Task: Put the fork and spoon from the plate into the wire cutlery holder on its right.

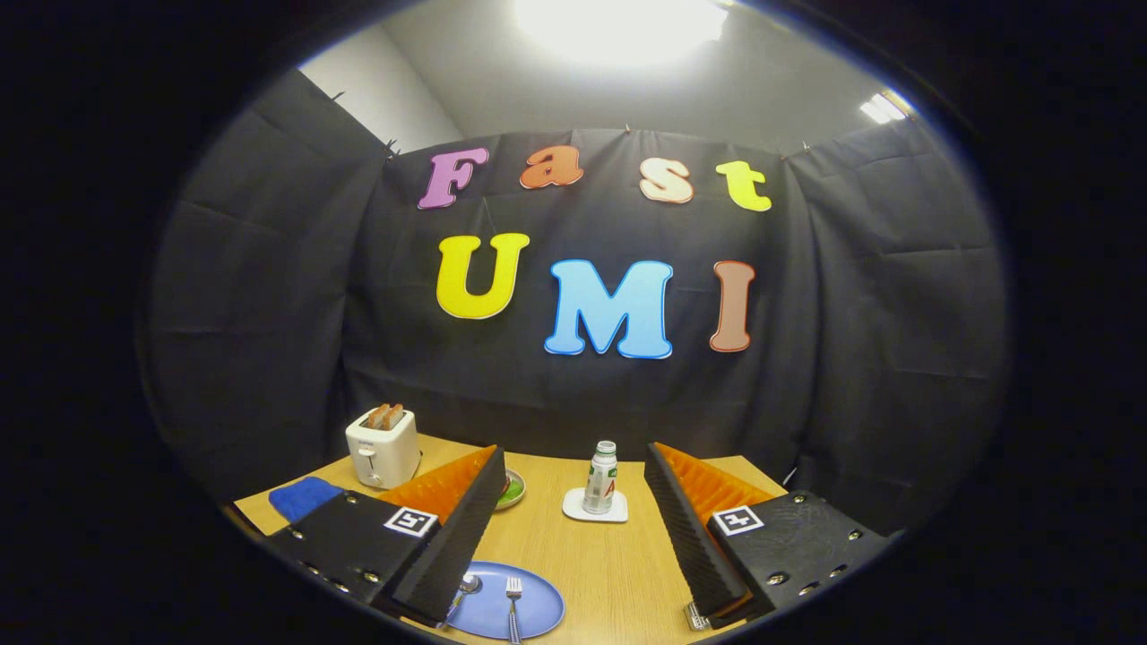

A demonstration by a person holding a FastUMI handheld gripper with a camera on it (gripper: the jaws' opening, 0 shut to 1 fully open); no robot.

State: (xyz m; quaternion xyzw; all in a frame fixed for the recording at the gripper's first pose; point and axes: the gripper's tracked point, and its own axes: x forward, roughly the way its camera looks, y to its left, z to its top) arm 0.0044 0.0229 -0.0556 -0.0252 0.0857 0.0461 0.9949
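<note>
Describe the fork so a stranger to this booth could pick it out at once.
Start at the wooden table and find the blue plate low between the open gripper fingers, by the left one. The fork lies on that plate, tines pointing toward the bottle. Its pronged head sets it apart from the round-bowled spoon beside it.

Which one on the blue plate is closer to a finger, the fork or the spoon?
The spoon: it lies right beside the left finger of the open gripper. The fork lies farther toward the plate's middle.
</note>
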